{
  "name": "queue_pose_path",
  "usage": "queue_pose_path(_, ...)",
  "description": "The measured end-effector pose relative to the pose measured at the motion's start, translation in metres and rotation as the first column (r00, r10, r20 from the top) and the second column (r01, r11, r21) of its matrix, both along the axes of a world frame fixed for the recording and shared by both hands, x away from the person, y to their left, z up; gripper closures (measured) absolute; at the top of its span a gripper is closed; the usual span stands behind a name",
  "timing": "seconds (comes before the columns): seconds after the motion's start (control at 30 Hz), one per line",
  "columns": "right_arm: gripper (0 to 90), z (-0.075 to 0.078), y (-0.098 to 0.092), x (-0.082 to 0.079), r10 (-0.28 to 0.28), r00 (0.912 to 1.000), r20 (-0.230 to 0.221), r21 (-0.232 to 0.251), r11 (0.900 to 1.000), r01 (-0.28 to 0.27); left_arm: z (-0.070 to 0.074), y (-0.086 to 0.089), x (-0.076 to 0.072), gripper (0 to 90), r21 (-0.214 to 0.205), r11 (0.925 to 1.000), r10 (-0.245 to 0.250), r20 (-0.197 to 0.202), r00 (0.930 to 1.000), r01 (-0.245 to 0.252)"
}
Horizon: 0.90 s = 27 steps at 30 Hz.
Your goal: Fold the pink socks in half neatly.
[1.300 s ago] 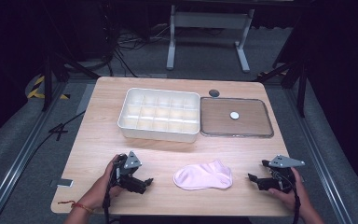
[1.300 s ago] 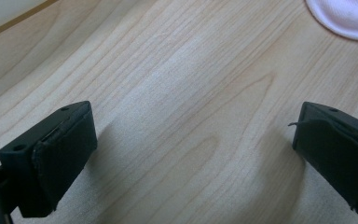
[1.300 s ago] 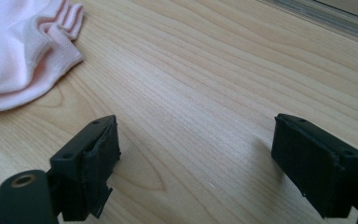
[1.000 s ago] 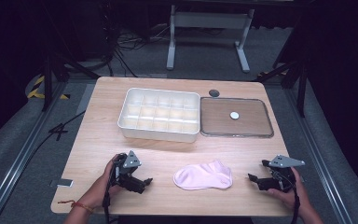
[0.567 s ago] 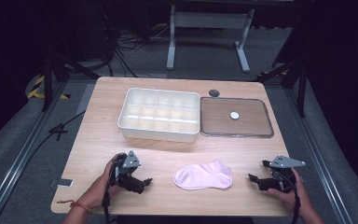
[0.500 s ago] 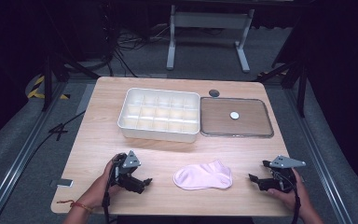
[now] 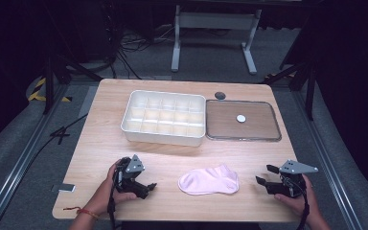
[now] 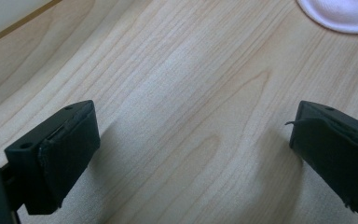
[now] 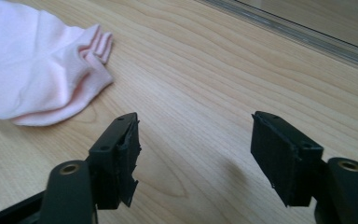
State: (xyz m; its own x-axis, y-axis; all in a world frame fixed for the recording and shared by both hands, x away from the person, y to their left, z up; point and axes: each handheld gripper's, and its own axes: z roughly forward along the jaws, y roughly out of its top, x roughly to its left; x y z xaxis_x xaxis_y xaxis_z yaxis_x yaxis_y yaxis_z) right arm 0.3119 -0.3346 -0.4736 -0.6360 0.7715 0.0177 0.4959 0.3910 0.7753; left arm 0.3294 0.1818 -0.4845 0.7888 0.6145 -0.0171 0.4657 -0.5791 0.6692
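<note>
A pink sock lies near the tabletop's front edge, between the left gripper and right gripper, both gaping wide and empty, bare wood around them.

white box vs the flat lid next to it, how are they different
The white box is deep, open on top and split into many small compartments; the lid is flat, brownish-clear, with a small white disc on it. The box looks slightly wider than the lid. Both are rectangular with rounded corners and sit side by side on the wooden table.
</note>
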Motion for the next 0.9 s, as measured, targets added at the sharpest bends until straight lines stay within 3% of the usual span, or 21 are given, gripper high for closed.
queue_pose_path(0.23,44.1,0.009,0.011,-0.001,0.053,0.998,0.033,0.038,0.9978,-0.054,0.0,0.0,0.0,1.8,0.007,1.0,-0.001,0.006,1.0,0.001)
queue_pose_path(0.33,54.3,0.016,0.024,-0.001,0.105,0.9931,0.053,0.047,0.9931,-0.107,0.001,0.001,0.0,2.3,0.006,1.0,-0.008,0.004,1.0,0.008)
queue_pose_path(0.4,61.1,0.02,0.037,0.0,0.152,0.9867,0.058,0.053,0.9865,-0.155,0.0,0.001,-0.001,3.0,0.0,1.0,-0.007,0.0,1.0,0.007)
queue_pose_path(0.43,63.7,0.022,0.049,0.0,0.194,0.979,0.062,0.05,0.9791,-0.197,0.001,0.002,-0.001,3.6,0.003,1.0,-0.006,0.005,1.0,0.006)
queue_pose_path(0.5,68.3,0.023,0.063,0.0,0.234,0.9701,0.064,0.044,0.9705,-0.237,0.001,0.002,-0.001,3.9,0.003,1.0,-0.006,0.005,1.0,0.006)
queue_pose_path(0.53,68.3,0.023,0.063,0.0,0.234,0.9701,0.064,0.044,0.9705,-0.237,0.001,0.002,-0.001,3.9,0.003,1.0,-0.006,0.005,1.0,0.006)
queue_pose_path(0.57,70.0,0.023,0.076,0.0,0.273,0.9599,0.066,0.044,0.9602,-0.276,0.001,0.002,-0.001,4.0,0.004,1.0,-0.008,0.006,1.0,0.008)
queue_pose_path(0.6,70.0,0.023,0.076,0.0,0.273,0.9599,0.066,0.044,0.9602,-0.276,0.001,0.002,-0.001,4.0,0.004,1.0,-0.008,0.006,1.0,0.008)
queue_pose_path(0.63,71.4,0.023,0.089,0.001,0.302,0.9512,0.064,0.04,0.9517,-0.304,0.001,0.002,-0.001,4.0,0.004,1.0,-0.008,0.006,0.9999,0.008)
queue_pose_path(0.67,71.4,0.023,0.089,0.001,0.302,0.9512,0.064,0.04,0.9517,-0.304,0.001,0.002,-0.001,4.0,0.004,1.0,-0.008,0.006,0.9999,0.008)
queue_pose_path(0.7,71.7,0.022,0.1,0.003,0.326,0.9436,0.06,0.039,0.9437,-0.328,0.001,0.002,-0.001,4.0,0.004,1.0,-0.008,0.006,1.0,0.008)
queue_pose_path(0.83,73.2,0.02,0.112,0.005,0.348,0.9366,0.045,0.037,0.9363,-0.349,0.001,0.002,-0.001,4.1,0.004,1.0,-0.008,0.005,1.0,0.008)
queue_pose_path(0.9,78.1,0.017,0.122,0.008,0.373,0.9271,0.033,0.035,0.9266,-0.374,0.001,0.001,0.0,4.3,0.003,0.9999,-0.014,0.0,0.9999,0.014)
